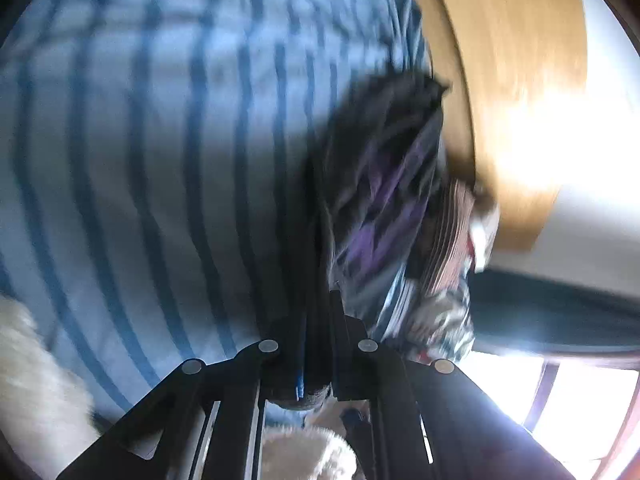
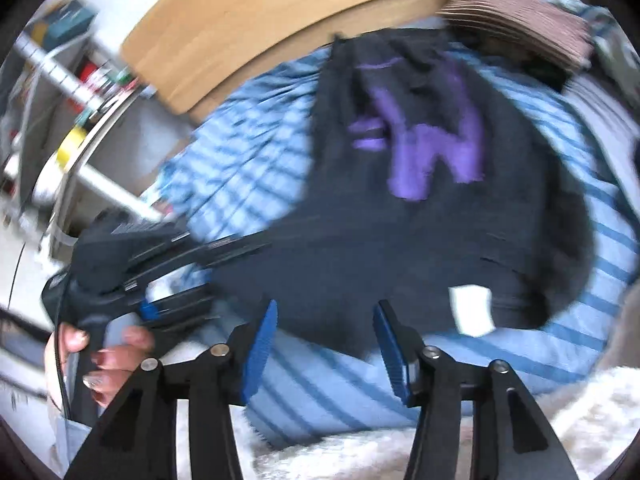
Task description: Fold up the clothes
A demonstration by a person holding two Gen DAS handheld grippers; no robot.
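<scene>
Left wrist view. The left gripper (image 1: 316,360) has its black jaws drawn together on a fold of the black garment with a purple printed figure (image 1: 384,184); dark cloth runs straight up out of the pinch. The garment hangs lifted over the blue-and-white striped bedsheet (image 1: 140,152), which fills the left and centre of the view. Behind the garment's right edge stands the light wooden headboard (image 1: 500,60), strongly lit on its lower part. Between garment and headboard lies a brown-and-pink ribbed folded cloth (image 1: 448,240), with a patterned grey-and-white cloth (image 1: 440,320) just below it. A cream fluffy blanket (image 1: 28,380) shows at the lower left and again under the gripper. The whole view is motion-blurred.

Right wrist view. The right gripper (image 2: 325,344) stands released: its blue-padded fingers (image 2: 262,348) are apart, with nothing pressed between them; the garment's near hem lies beyond the tips. The black garment (image 2: 420,240) is spread across the middle of the striped sheet (image 2: 248,148), purple print facing up, a white label (image 2: 472,310) near its lower right edge. The left gripper (image 2: 224,248) reaches in from the left to the garment's left edge, gripped below by a person's hand (image 2: 116,364). The headboard (image 2: 248,28) crosses the top; the ribbed cloth (image 2: 516,24) rests at upper right. A white shelf unit holding coloured items (image 2: 68,80) stands at far left; the fluffy blanket (image 2: 560,432) lies in the foreground.
</scene>
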